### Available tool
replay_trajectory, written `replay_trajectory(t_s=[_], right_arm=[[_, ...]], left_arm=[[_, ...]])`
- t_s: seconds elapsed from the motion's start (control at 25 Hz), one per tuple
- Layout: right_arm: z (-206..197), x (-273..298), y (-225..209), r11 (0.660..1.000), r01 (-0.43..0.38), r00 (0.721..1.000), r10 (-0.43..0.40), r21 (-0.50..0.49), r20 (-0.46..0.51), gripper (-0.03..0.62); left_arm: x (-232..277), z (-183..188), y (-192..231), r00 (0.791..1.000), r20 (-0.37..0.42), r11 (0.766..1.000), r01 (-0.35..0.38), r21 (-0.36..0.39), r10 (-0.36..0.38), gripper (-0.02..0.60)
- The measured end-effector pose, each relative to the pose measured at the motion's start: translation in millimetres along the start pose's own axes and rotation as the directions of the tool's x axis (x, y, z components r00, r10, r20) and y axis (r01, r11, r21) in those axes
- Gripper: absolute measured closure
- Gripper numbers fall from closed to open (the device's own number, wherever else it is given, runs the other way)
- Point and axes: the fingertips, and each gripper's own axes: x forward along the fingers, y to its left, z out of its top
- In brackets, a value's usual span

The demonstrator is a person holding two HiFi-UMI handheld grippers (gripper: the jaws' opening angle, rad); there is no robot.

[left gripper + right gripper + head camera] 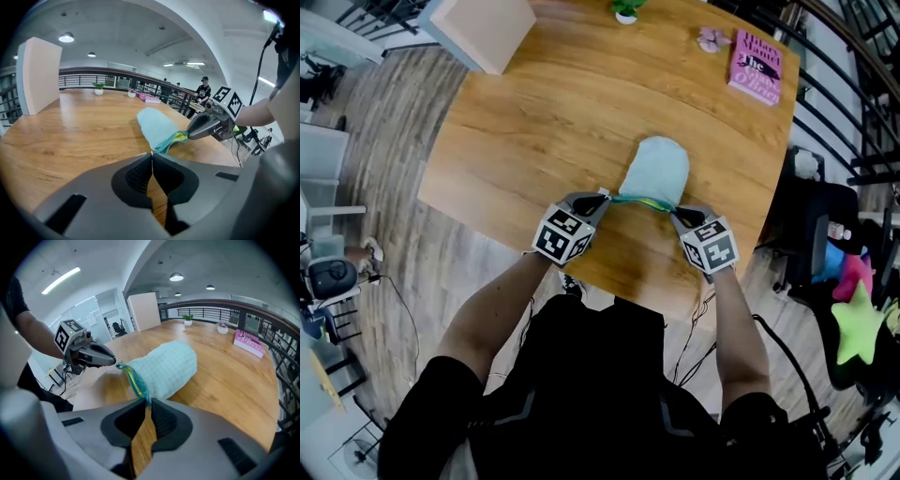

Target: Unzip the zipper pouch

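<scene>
A pale teal zipper pouch (656,167) lies on the wooden table (534,122), its zipper edge (639,201) lifted toward me and stretched between both grippers. A strip of yellow shows along the teal zipper (133,378). My left gripper (605,198) is shut on the left end of the zipper edge (161,146); its jaws meet at the tip with the tape pinched there. My right gripper (676,213) is shut on the pouch's right end (146,398). In the left gripper view the right gripper (188,135) grips the far end; the right gripper view shows the left gripper (115,363) likewise.
A pink book (756,66), a small pink object (711,39) and a white plant pot (626,11) sit at the table's far side. A pale upright board (483,28) stands at the far left corner. A black chair with colourful items (853,309) is right of the table.
</scene>
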Motion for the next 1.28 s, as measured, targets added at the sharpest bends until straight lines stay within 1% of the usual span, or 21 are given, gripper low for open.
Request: replay_trajectory(t_s=[0.08, 0.2, 0.28, 0.48, 0.68, 0.8, 0.96, 1.12, 1.2, 1.28], right_arm=[[-14, 3, -1, 1.0, -0.005, 1.0, 0.005, 0.017, -0.016, 0.543], [-23, 8, 1, 1.0, 0.003, 1.0, -0.002, 0.013, -0.029, 0.542], [-25, 11, 3, 1.0, 0.011, 0.999, -0.011, -0.001, -0.032, 0.54], [-24, 13, 3, 0.999, 0.043, 0.998, -0.043, -0.024, -0.034, 0.535], [-28, 6, 8, 0.996, 0.071, 0.996, -0.074, -0.048, -0.054, 0.512], [-26, -8, 12, 0.994, 0.095, 0.994, -0.098, -0.054, -0.051, 0.501], [-6, -44, 23, 0.989, 0.145, 0.989, -0.145, -0.039, 0.012, 0.499], [25, -85, 36, 0.984, 0.179, 0.977, -0.178, 0.003, 0.116, 0.499], [44, -107, 45, 0.982, 0.19, 0.966, -0.191, 0.024, 0.175, 0.499], [62, -130, 52, 0.978, 0.2, 0.949, -0.207, 0.053, 0.239, 0.492]], left_arm=[[7, -11, -3, 1.0, -0.028, 1.0, -0.004, 0.011, 0.004, 0.551], [13, -20, -3, 0.999, -0.044, 1.0, -0.026, -0.005, 0.026, 0.551], [16, -23, -4, 0.998, -0.044, 0.999, -0.041, -0.01, 0.041, 0.549], [16, -23, -6, 0.999, -0.036, 0.999, -0.039, -0.001, 0.039, 0.548], [1, -18, -10, 0.999, -0.021, 0.999, -0.05, 0.01, 0.051, 0.548], [-18, -5, -9, 0.998, 0.029, 0.999, -0.049, 0.002, 0.049, 0.548], [-55, 19, -6, 0.99, 0.131, 0.999, -0.051, -0.004, 0.051, 0.548], [-99, 51, -3, 0.964, 0.258, 0.997, -0.045, -0.059, 0.059, 0.548], [-120, 65, -2, 0.951, 0.301, 0.997, -0.061, -0.049, 0.073, 0.548], [-137, 80, -2, 0.938, 0.338, 0.997, -0.07, -0.025, 0.075, 0.548]])
